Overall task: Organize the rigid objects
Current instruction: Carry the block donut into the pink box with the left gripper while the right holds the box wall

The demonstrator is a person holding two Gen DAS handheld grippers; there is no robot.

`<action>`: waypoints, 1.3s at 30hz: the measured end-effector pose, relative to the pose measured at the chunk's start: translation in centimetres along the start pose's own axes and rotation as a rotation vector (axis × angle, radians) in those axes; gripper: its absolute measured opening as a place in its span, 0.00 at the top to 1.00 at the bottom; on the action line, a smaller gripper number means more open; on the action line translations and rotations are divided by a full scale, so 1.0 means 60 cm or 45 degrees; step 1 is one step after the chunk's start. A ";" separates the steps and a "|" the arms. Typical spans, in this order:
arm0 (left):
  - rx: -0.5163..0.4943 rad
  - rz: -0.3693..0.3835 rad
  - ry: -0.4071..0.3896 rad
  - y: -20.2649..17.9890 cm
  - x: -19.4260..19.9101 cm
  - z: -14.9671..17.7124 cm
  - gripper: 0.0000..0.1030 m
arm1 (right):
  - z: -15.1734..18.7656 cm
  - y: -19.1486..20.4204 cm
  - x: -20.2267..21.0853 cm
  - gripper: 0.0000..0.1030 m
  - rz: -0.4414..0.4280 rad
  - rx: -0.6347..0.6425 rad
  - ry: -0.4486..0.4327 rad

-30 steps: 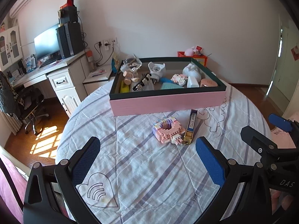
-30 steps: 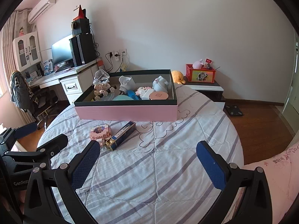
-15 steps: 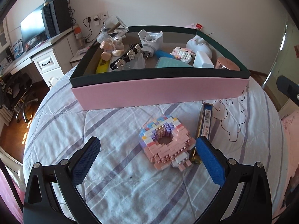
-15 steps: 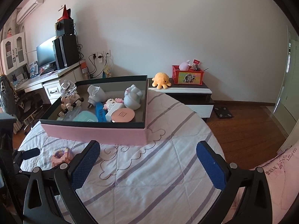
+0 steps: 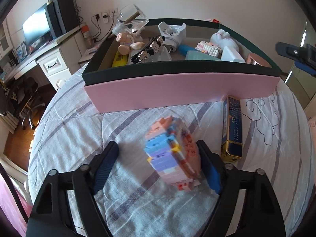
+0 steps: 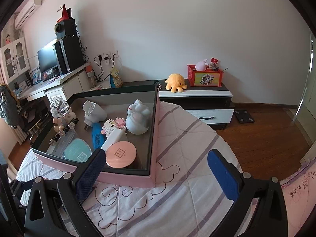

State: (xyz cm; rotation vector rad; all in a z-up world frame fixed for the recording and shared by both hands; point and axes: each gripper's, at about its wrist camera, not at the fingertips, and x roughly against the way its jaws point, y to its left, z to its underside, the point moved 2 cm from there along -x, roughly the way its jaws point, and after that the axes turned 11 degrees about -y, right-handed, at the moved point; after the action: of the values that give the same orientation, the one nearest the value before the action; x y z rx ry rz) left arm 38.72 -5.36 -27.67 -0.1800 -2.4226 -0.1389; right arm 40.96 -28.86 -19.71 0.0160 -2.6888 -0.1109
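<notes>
Left hand-held gripper (image 5: 158,165), jaws just closing, is set around the tipped brick model (image 5: 173,154) on the bed (image 5: 79,122) before the box (image 5: 177,86); only one pad touches, so bricks could be knocked loose. Right hand-held gripper (image 6: 158,171) is held open, empty.

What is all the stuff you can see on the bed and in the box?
Brick model: one, pink, blue and purple, tipped up on the bedspread between the left fingers.
Long box: one, dark blue and gold, on the bedspread beside the model.
Storage box: one, pink outside with a dark rim, behind both.
Round tin: one, pink, in the storage box's near corner.
Bedspread: one, white with purple stripes.
Plush octopus: one, orange, on the low cabinet.
Left hand-held gripper: blue pads, jaws just closing round the model; one pad touches, the other not.
Right hand-held gripper: blue pads, open, empty.
</notes>
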 end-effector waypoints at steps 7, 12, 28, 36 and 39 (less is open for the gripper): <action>-0.002 -0.062 -0.019 0.047 0.025 0.006 0.67 | -0.014 -0.011 -0.065 0.02 0.023 0.022 0.102; 0.065 -0.133 -0.010 0.110 0.035 0.014 0.69 | -0.011 -0.016 -0.116 0.53 0.013 0.039 0.227; 0.105 -0.202 -0.103 0.175 0.101 -0.014 0.69 | -0.005 0.007 -0.140 0.88 -0.085 0.089 0.321; 0.030 -0.240 -0.236 0.167 0.118 -0.127 0.69 | -0.007 0.000 -0.139 0.88 -0.102 0.073 0.322; 0.029 -0.118 -0.264 0.146 0.109 -0.178 0.69 | -0.006 -0.001 -0.138 0.88 -0.110 0.075 0.321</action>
State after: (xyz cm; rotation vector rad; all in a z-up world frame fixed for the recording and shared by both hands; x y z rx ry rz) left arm 42.11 2.32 -14.89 -0.0746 -2.6390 -0.1409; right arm 48.55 -28.71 -22.96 0.1537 -2.4389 -0.0522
